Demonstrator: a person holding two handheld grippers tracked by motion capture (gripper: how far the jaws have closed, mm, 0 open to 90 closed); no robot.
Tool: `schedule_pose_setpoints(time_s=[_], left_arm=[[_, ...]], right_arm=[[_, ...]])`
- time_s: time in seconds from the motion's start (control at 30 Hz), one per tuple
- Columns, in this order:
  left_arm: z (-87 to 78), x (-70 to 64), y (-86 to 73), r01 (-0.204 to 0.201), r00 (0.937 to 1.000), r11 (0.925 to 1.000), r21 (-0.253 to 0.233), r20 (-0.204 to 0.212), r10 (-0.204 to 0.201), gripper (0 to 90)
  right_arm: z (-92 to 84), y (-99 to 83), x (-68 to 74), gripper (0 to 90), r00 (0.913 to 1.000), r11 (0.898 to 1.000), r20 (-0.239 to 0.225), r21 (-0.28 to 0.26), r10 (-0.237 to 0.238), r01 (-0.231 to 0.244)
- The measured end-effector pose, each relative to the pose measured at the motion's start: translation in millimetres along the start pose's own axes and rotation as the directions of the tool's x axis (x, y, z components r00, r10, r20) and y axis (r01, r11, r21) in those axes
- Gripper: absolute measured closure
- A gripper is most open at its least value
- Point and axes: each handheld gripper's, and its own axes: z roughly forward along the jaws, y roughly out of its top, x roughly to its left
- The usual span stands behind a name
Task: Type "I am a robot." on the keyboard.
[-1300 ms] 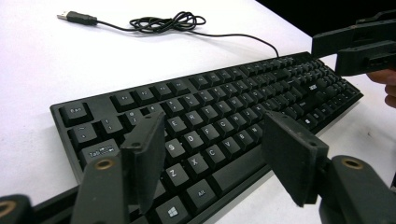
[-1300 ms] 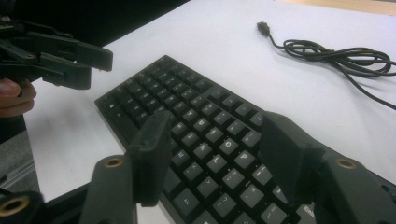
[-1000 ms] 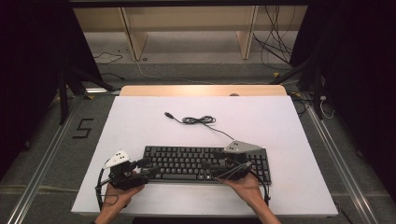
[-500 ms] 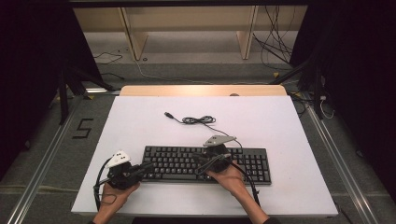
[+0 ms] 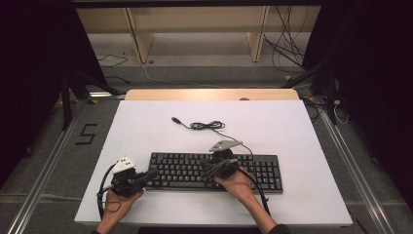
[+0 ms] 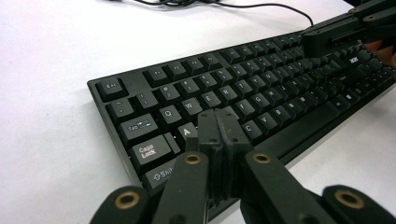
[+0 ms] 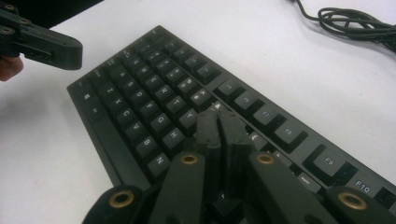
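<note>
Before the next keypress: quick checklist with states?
1. Left gripper shut, tip over the keys near A: ok.
2. Right gripper shut, over mid keys near Y/H: ok.
3. Keyboard flat on the table: ok.
4. Cable coiled behind the keyboard, away from both grippers: ok.
5. Cable plug lying loose, unplugged: not ok.
6. Tip contact with a key: cannot tell.

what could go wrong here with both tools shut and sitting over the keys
1. The left tool has wide shut tips over the A and S area of the keyboard, so a press may catch two keys at once.
2. The right tool hides the keys beneath it, near H and J, so aim is uncertain.
3. The cable lies loose behind the keyboard; a hard push could slide the keyboard.
</note>
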Motion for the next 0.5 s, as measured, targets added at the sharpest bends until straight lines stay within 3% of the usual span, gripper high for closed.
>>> schedule_pose_setpoints(time_s=[0.5], left_arm=[[6.0,4.3,-1.2,0.013,0.9998,0.9987,0.050,-0.018,-0.012,88.9]], right_arm=[[11.4,-0.6,-2.5,88.6,0.9997,0.999,0.022,0.034,0.003,-0.003]])
